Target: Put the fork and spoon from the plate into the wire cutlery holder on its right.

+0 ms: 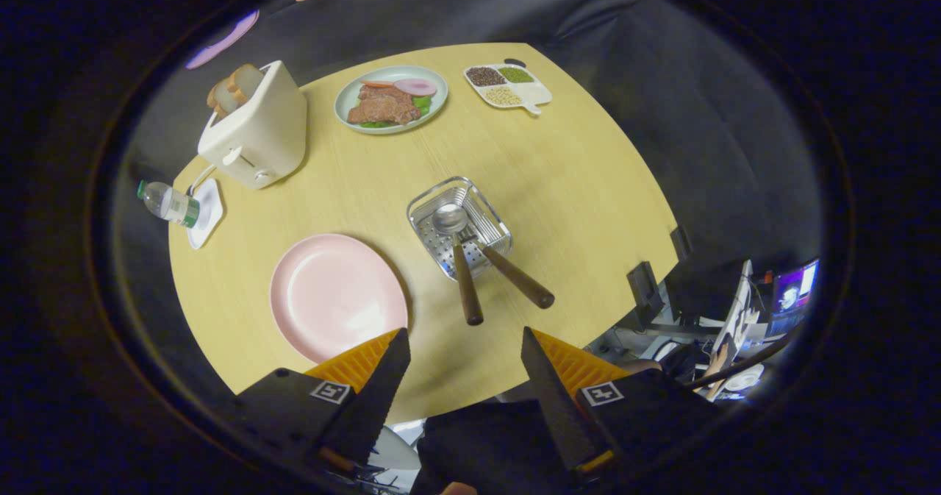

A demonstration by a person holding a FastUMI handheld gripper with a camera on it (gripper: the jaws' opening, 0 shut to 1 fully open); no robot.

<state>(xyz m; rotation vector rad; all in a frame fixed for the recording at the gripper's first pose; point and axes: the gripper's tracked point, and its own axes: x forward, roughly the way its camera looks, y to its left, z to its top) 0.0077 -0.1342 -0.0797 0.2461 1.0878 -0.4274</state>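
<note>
Your tool (465, 359) was spread wide, holding nothing. The spoon (457, 251) and fork (514, 274) lay in the wire holder (434, 195) just ahead, handles pointing toward you, pink plate (334, 293) bare on its left.

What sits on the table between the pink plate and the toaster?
Nothing: in the gripper view, only bare wooden table lies between the pink plate and the toaster.

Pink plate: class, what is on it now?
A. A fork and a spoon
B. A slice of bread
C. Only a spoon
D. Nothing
D: the pink plate is bare, and both wooden-handled utensils, spoon included, lean in the wire holder, beyond the open hand-held gripper.
</note>
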